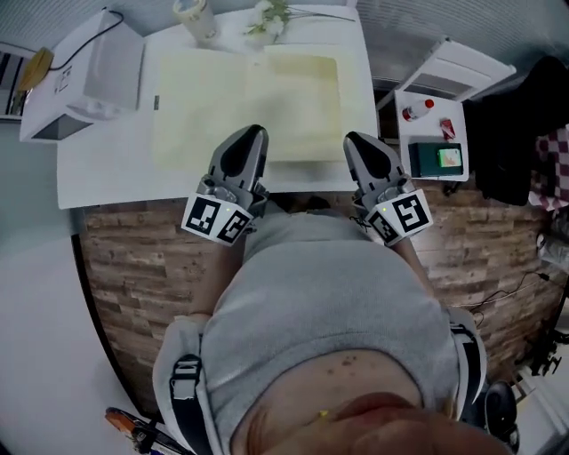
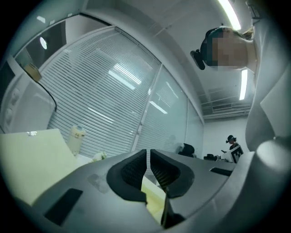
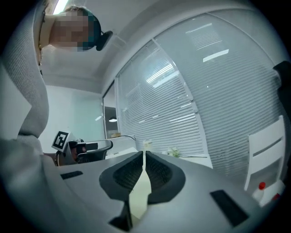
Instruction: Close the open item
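A large pale yellow book (image 1: 249, 98) lies open and flat on the white table (image 1: 98, 173), two pages side by side. My left gripper (image 1: 252, 133) hovers over the near edge of its left page with the jaws shut and nothing between them. My right gripper (image 1: 356, 139) hangs at the near edge of the right page, also shut and empty. In the left gripper view the gripper (image 2: 148, 152) points up toward the blinds, with a yellow page (image 2: 32, 159) at the left. In the right gripper view the gripper (image 3: 144, 154) shows a strip of the book (image 3: 138, 195) below its jaws.
A white box-like machine (image 1: 84, 75) sits at the table's far left, a bottle (image 1: 196, 18) and flowers (image 1: 271, 18) at the back. A white side cabinet (image 1: 444, 124) to the right carries a red-capped bottle (image 1: 416, 109) and a green-screened device (image 1: 440, 160). The table front is brick-patterned (image 1: 133, 258).
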Demonstrator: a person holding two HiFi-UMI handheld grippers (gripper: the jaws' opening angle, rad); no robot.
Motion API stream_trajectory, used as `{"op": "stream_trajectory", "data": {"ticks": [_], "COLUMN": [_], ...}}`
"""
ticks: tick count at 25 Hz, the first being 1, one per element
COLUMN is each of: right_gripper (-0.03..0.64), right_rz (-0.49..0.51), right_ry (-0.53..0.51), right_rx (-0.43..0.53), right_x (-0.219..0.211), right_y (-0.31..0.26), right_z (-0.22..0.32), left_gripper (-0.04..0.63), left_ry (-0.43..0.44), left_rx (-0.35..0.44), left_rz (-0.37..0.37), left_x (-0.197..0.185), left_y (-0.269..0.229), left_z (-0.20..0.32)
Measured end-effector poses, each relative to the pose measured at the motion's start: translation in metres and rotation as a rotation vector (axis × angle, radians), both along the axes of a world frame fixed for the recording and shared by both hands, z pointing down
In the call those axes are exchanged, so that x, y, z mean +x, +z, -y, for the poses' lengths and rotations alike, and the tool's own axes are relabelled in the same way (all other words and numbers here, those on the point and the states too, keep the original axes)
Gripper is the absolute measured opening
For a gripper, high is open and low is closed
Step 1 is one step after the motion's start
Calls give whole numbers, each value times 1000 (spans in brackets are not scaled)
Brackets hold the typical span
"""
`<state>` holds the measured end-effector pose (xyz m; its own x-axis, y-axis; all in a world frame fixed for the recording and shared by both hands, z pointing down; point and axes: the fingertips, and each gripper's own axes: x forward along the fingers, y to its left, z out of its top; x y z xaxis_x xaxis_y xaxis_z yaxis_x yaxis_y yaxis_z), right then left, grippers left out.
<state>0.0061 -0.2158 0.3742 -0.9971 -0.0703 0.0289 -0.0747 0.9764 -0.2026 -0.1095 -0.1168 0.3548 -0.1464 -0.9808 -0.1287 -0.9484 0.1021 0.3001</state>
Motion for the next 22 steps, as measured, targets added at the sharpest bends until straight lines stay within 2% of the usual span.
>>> {"op": "stream_trajectory", "data": {"ticks": [9, 10, 12, 13, 16, 22], "right_gripper": [74, 74, 74, 74, 74, 74], "right_rz": [-22, -21, -26, -32, -56, -102], "right_ry": [-238, -254, -280, -290, -318, -352], "right_rx": [16, 15, 10, 9, 16, 16], "right_x": [-39, -41, -45, -46, -50, -57], "right_y": [5, 5, 9, 11, 22, 40], "right_z": [-26, -28, -32, -33, -38, -47], "left_gripper": [32, 45, 164, 193, 221, 249], "left_ry": [-323, -364, -452, -493, -597, -757], "left_rx": [-43, -56, -89, -102, -103, -72], "left_rz": [34, 35, 32, 31, 18, -55], "left_x": [-26, -30, -38, -42, -49, -73], "left_y": [4, 6, 13, 16, 25, 41], "left_z": [-65, -72, -88, -96, -119, -161]}}
